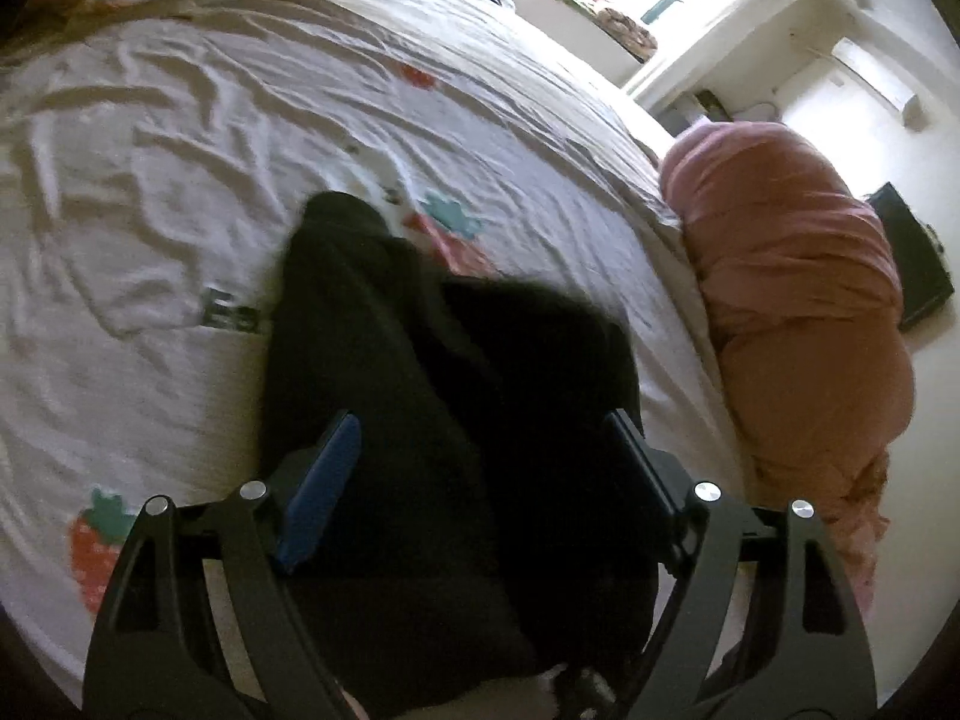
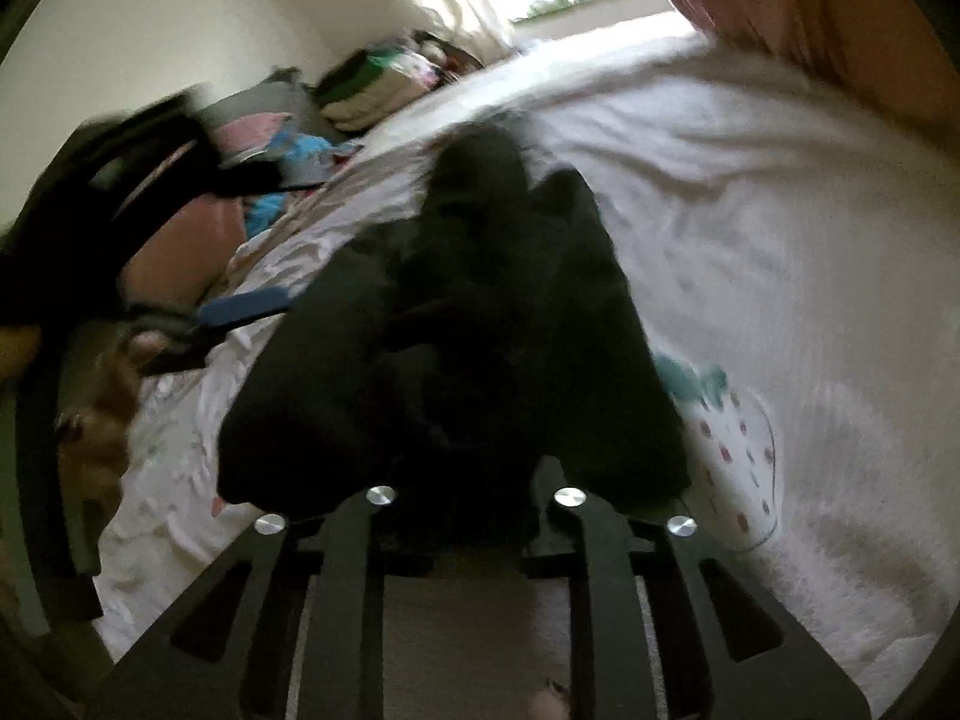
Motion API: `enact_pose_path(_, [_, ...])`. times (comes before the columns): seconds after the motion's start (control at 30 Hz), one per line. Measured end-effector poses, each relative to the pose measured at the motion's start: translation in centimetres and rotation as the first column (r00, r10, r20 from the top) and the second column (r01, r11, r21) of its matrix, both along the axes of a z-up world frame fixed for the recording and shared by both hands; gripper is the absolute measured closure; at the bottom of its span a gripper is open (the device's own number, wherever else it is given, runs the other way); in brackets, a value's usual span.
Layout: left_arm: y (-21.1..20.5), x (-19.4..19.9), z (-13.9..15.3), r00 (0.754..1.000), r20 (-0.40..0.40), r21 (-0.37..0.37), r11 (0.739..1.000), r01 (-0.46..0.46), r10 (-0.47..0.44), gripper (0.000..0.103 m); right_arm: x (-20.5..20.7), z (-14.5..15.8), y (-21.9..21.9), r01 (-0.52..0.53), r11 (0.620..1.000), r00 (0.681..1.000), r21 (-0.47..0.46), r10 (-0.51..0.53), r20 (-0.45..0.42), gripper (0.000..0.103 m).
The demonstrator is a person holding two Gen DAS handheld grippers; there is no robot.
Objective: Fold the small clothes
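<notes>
A black garment (image 1: 456, 372) lies crumpled on the white strawberry-print bedsheet (image 1: 150, 192). My left gripper (image 1: 480, 456) hovers over its near part, open wide, its blue pads (image 1: 324, 468) apart from the cloth on either side. In the right wrist view the same black garment (image 2: 456, 312) is bunched up right in front of my right gripper (image 2: 474, 474). The cloth hides the fingertips; the jaws stand narrow, and I cannot see whether they press the fabric. The left gripper's blue pad (image 2: 246, 306) shows at the left edge of the garment.
A rolled orange-pink quilt (image 1: 792, 300) lies along the bed's right edge. A pile of mixed clothes (image 2: 372, 90) sits at the far end of the bed by the wall. A black flat object (image 1: 912, 258) is on the floor beyond. The picture is motion-blurred.
</notes>
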State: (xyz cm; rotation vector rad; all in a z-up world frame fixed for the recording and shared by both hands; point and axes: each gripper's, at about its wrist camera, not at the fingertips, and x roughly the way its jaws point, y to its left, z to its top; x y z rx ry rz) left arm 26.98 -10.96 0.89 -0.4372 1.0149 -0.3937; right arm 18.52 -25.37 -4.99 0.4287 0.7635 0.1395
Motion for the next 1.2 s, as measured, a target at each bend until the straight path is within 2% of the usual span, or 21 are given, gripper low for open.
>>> enact_pose_path(0.13, [1.0, -0.9, -0.7, 1.000, 0.014, 0.096, 0.995, -0.016, 0.015, 0.029, -0.1, -0.6, -1.3, 0.011, 0.993, 0.999, 0.116, -0.006, -0.040, 0.075])
enact_pose_path(0.23, [1.7, -1.8, -1.6, 0.999, 0.027, 0.172, 0.985, -0.024, 0.020, 0.029, -0.2, -0.4, -1.6, -0.008, 0.986, 0.998, 0.166, 0.018, -0.055, 0.064])
enact_pose_path(0.3, [2.1, -2.5, -2.3, 0.999, 0.034, 0.206, 0.978, -0.023, 0.017, 0.029, -0.2, 0.0, -2.0, -0.028, 0.977, 0.997, 0.211, 0.041, -0.058, 0.046])
enact_pose_path(0.37, [2.5, -2.8, -2.9, 0.999, 0.039, 0.234, 0.972, -0.023, 0.014, 0.028, -0.1, 0.7, -2.3, -0.052, 0.972, 0.996, 0.231, 0.066, -0.054, 0.037])
enact_pose_path(0.5, [3.0, -3.6, -3.2, 0.998, 0.055, 0.238, 0.971, -0.014, 0.001, 0.028, 0.8, 2.4, -3.1, -0.058, 0.977, 0.997, 0.204, 0.069, -0.047, 0.034])
enact_pose_path(0.7, [2.9, -4.2, -2.9, 0.997, 0.078, 0.257, 0.966, 0.001, -0.022, 0.028, 6.2, 3.4, -3.4, -0.127, 0.978, 0.982, 0.165, 0.147, -0.117, 0.034])
enact_pose_path(0.83, [3.2, -4.4, -2.8, 0.996, 0.081, 0.248, 0.969, 0.006, -0.027, 0.028, 9.4, 3.0, -3.2, -0.143, 0.986, 0.972, 0.082, 0.156, -0.178, 0.039])
enact_pose_path(0.87, [3.3, -4.4, -2.8, 0.996, 0.086, 0.247, 0.969, 0.008, -0.030, 0.027, 9.7, 2.7, -3.1, -0.148, 0.987, 0.969, 0.066, 0.158, -0.188, 0.044])
enact_pose_path(0.9, [3.3, -4.5, -2.8, 0.995, 0.091, 0.246, 0.969, 0.008, -0.031, 0.027, 10.2, 2.6, -2.9, -0.153, 0.988, 0.967, 0.033, 0.157, -0.202, 0.060])
enact_pose_path(0.97, [3.3, -4.6, -2.7, 0.995, 0.094, 0.248, 0.969, 0.011, -0.035, 0.027, 10.6, 2.6, -2.7, -0.150, 0.989, 0.967, 0.001, 0.147, -0.208, 0.079])
enact_pose_path(1.0, [3.5, -4.6, -2.6, 0.995, 0.099, 0.248, 0.969, 0.008, -0.033, 0.027, 10.7, 3.1, -2.4, -0.158, 0.988, 0.970, -0.001, 0.155, -0.187, 0.083])
enact_pose_path(1.13, [3.7, -4.8, -2.3, 0.993, 0.116, 0.262, 0.965, -0.004, -0.028, 0.027, 9.1, 6.6, -1.3, -0.218, 0.976, 0.976, 0.002, 0.218, 0.004, 0.084])
enact_pose_path(1.2, [3.9, -4.7, -2.4, 0.994, 0.109, 0.255, 0.967, -0.001, -0.027, 0.027, 9.0, 6.5, -1.5, -0.211, 0.978, 0.977, -0.007, 0.211, 0.017, 0.084])
